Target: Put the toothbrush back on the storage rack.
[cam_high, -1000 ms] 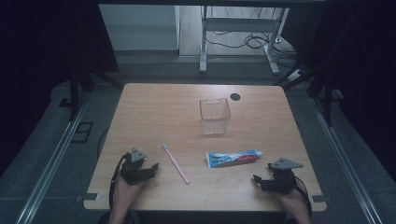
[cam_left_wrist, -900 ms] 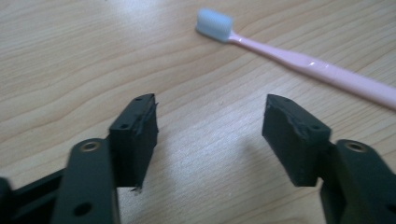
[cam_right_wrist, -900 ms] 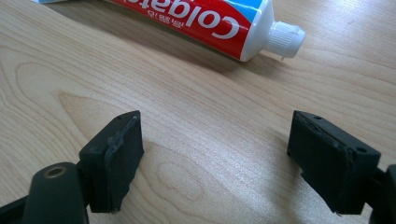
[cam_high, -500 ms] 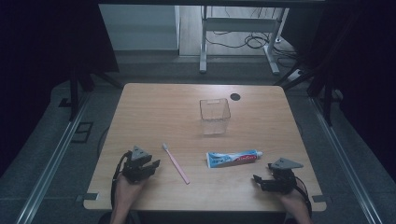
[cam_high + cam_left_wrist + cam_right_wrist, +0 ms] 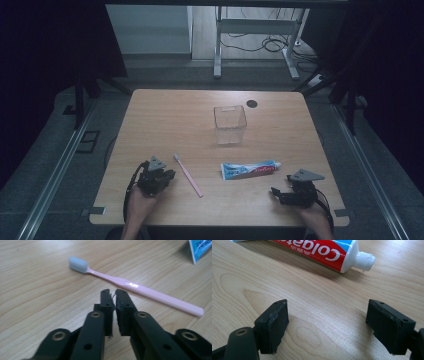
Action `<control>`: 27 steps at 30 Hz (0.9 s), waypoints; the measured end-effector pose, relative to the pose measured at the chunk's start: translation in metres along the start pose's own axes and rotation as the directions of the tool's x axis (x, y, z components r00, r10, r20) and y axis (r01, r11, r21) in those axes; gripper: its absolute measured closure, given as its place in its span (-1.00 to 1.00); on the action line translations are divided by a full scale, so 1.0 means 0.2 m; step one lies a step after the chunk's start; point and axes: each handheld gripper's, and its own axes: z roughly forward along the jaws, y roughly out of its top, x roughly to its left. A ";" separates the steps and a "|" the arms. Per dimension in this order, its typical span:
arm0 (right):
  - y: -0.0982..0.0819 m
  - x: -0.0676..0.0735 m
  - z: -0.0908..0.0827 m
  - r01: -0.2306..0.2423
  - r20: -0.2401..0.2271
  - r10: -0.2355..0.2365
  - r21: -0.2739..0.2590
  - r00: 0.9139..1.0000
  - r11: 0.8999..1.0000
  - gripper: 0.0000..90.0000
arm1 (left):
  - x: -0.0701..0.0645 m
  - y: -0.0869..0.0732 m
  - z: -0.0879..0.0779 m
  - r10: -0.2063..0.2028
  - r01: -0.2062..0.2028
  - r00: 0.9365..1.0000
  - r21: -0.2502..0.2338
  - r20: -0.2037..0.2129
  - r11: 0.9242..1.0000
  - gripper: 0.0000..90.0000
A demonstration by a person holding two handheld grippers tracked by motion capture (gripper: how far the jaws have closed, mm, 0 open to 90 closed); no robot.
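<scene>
1. The left gripper's [image 5: 113, 293] fingers [image 5: 106, 307] are pressed almost together on nothing, just short of the pink toothbrush [image 5: 140, 288]; the right gripper's [image 5: 325, 325] fingers [image 5: 274, 322] stand wide apart, the Colgate toothpaste tube [image 5: 322, 251] lying ahead of them.
2. The wooden worktop [image 5: 165, 115] has broad bare room around the clear square container [image 5: 230, 124] near its middle, well apart from everything else.
3. Both hands rest low by the near edge: the left hand [image 5: 140, 202] at the left corner, the right hand [image 5: 312, 215] at the right.
</scene>
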 end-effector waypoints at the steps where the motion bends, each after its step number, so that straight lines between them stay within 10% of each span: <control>1: 0.00 0.00 0.00 0.000 0.000 0.000 0.000 1.000 1.000 -0.60 | 0.00 0.00 0.00 0.001 -0.001 1.000 0.006 0.006 1.000 0.97; 27: 0.00 0.00 0.00 -0.003 0.000 0.003 0.002 1.000 1.000 -0.60 | -0.23 0.15 0.18 0.110 -0.116 0.987 0.050 0.120 0.992 0.99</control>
